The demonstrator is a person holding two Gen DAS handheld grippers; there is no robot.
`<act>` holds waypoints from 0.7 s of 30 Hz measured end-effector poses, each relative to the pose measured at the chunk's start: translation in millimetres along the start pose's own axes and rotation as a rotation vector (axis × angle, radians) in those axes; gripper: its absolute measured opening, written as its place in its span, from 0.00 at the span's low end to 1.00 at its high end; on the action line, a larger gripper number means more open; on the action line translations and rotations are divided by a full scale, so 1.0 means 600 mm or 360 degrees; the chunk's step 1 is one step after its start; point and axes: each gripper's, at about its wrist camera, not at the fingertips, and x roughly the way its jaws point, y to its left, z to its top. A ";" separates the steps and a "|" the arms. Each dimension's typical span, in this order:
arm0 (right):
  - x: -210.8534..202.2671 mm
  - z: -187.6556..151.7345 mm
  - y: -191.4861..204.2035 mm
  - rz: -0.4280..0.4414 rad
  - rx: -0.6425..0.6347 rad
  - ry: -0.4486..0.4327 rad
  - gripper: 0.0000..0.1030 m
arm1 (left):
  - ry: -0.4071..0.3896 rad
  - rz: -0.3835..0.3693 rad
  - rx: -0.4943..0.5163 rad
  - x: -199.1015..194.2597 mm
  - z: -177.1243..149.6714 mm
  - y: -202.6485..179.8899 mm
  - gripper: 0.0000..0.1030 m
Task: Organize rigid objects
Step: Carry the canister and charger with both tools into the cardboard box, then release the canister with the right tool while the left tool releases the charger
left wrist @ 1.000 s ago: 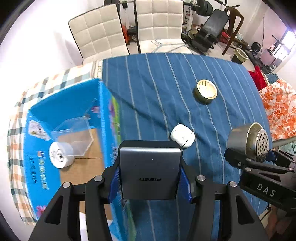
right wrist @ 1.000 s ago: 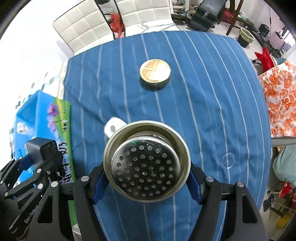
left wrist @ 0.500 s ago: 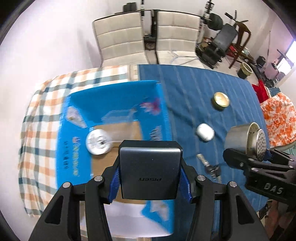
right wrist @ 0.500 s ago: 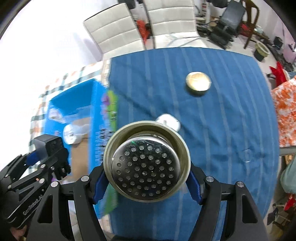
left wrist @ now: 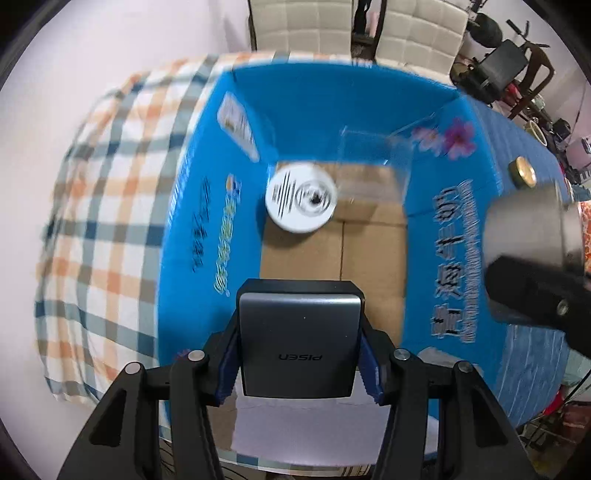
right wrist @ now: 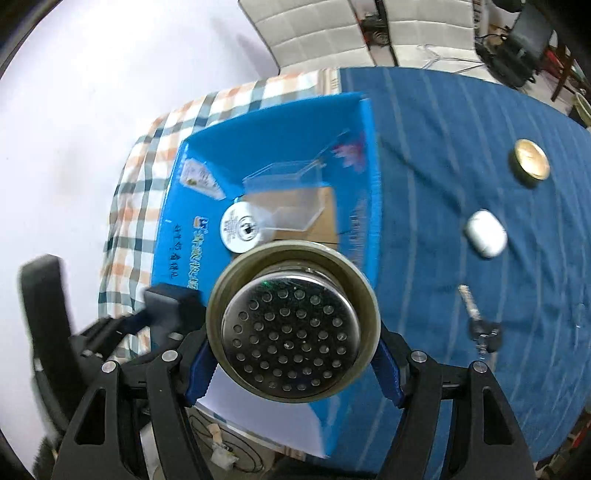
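Observation:
My left gripper point(left wrist: 299, 363) is shut on a grey PISEN power bank point(left wrist: 299, 343) and holds it above the open blue cardboard box point(left wrist: 306, 103). My right gripper point(right wrist: 293, 363) is shut on a round metal strainer cup point(right wrist: 291, 330), over the box's near right wall point(right wrist: 364, 206). The cup shows at the right of the left wrist view point(left wrist: 532, 229). Inside the box lie a white round disc point(left wrist: 301, 197) and a clear plastic container point(left wrist: 373, 158). The left gripper with the power bank shows at the lower left of the right wrist view point(right wrist: 166, 306).
On the blue striped cloth point(right wrist: 461, 122) lie a brass round tin point(right wrist: 530, 164), a white oval case point(right wrist: 485, 232) and a key with a black fob point(right wrist: 480, 325). A checked cloth point(left wrist: 107, 206) lies left of the box. White chairs point(left wrist: 299, 26) stand behind the table.
Both grippers have moved left from the striped cloth to over the blue box, each still holding its object. The box now fills the left wrist view.

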 end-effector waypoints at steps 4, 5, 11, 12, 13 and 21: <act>0.046 0.018 0.033 -0.0021 -0.0025 0.0054 0.71 | 0.0073 -0.0041 -0.0062 0.041 -0.011 0.013 0.50; 0.059 0.022 0.039 -0.0029 -0.0032 0.0068 0.71 | 0.0084 -0.0044 -0.0070 0.048 -0.012 0.015 0.50; 0.133 0.045 0.048 -0.0080 -0.0027 0.0167 0.71 | 0.0116 -0.0080 -0.0163 0.084 -0.025 0.029 0.50; 0.145 0.048 0.047 -0.0085 -0.0022 0.0183 0.71 | 0.0119 -0.0094 -0.0192 0.089 -0.027 0.032 0.50; 0.156 0.049 0.045 -0.0094 -0.0016 0.0198 0.72 | 0.0124 -0.0105 -0.0217 0.093 -0.029 0.035 0.50; 0.230 0.053 0.052 -0.0186 -0.0083 0.0272 0.72 | 0.0235 -0.0178 -0.0410 0.140 -0.043 0.055 0.50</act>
